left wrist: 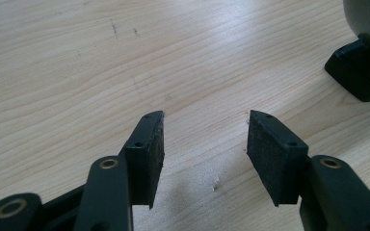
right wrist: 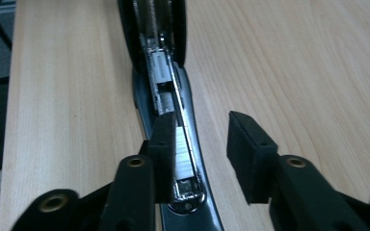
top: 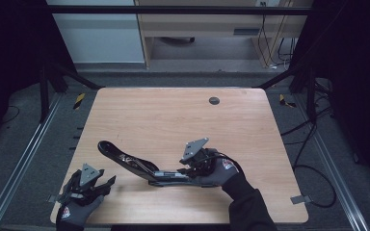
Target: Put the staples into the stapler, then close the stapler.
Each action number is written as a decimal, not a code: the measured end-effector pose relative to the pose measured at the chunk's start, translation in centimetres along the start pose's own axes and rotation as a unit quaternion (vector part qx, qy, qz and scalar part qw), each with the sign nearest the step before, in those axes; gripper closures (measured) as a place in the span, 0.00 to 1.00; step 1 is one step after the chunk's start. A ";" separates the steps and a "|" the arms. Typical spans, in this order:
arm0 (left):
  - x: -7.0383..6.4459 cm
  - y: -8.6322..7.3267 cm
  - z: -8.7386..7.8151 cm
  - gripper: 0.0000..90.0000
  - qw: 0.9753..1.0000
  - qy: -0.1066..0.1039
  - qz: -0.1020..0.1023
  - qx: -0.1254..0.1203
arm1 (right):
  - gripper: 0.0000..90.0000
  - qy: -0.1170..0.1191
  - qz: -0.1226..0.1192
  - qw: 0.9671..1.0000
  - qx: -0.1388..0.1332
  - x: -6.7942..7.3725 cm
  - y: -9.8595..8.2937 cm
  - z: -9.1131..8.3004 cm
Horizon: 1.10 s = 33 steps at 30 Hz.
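A black stapler [top: 130, 163] lies swung open on the wooden table [top: 173, 110], its lid reaching up-left and its metal staple channel [right wrist: 166, 82] facing up. My right gripper [top: 182, 172] is at the channel's near end. In the right gripper view it [right wrist: 202, 149] is open; the left jaw rests against the channel and a strip of staples [right wrist: 183, 156], while the right jaw stands apart over bare wood. My left gripper [top: 107, 183] is near the front left corner, open [left wrist: 204, 139], with nothing between its jaws.
A black block under a rounded grey shape [left wrist: 361, 72] sits at the upper right edge of the left gripper view. A dark round grommet [top: 214, 100] is set in the table's far side. Black frame posts and floor cables surround the table.
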State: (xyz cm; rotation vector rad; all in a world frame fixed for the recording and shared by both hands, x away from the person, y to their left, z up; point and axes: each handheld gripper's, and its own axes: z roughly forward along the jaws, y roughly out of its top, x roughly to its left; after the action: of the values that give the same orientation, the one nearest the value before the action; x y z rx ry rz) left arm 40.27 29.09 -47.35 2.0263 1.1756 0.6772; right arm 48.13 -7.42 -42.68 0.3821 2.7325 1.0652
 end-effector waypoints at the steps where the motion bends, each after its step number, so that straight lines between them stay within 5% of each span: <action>1: 0.0 0.0 0.0 0.53 1.000 -0.001 -0.001 -0.001 | 0.67 -0.005 0.007 1.000 0.000 0.0 -0.1 -0.1; 5: 0.0 0.1 -0.2 0.52 1.000 -0.004 -0.005 -0.009 | 0.64 -0.032 0.042 0.998 -0.022 -0.2 -0.8 -0.7; 11: -0.2 0.2 -0.3 0.52 1.000 -0.014 -0.006 -0.019 | 0.59 -0.079 0.090 0.992 -0.045 -0.3 -2.4 -1.9; 16: -0.4 0.4 -0.4 0.51 0.999 -0.024 -0.002 -0.024 | 0.49 -0.112 0.135 0.982 -0.070 -0.4 -3.9 -3.2; 23: -0.5 0.5 -0.6 0.48 0.998 -0.038 -0.009 -0.039 | 0.36 -0.176 0.182 0.960 -0.120 -0.3 -6.9 -5.1; 33: -1.1 1.1 -1.3 0.43 0.997 -0.055 -0.008 -0.060 | 0.34 -0.216 0.216 0.946 -0.105 1.0 -9.8 -6.0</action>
State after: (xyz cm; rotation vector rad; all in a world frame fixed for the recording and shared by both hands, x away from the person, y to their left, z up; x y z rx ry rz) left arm 39.41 28.09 -45.86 1.9270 1.0613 0.6062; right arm 43.96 -17.92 -45.08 1.0736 2.1692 1.1826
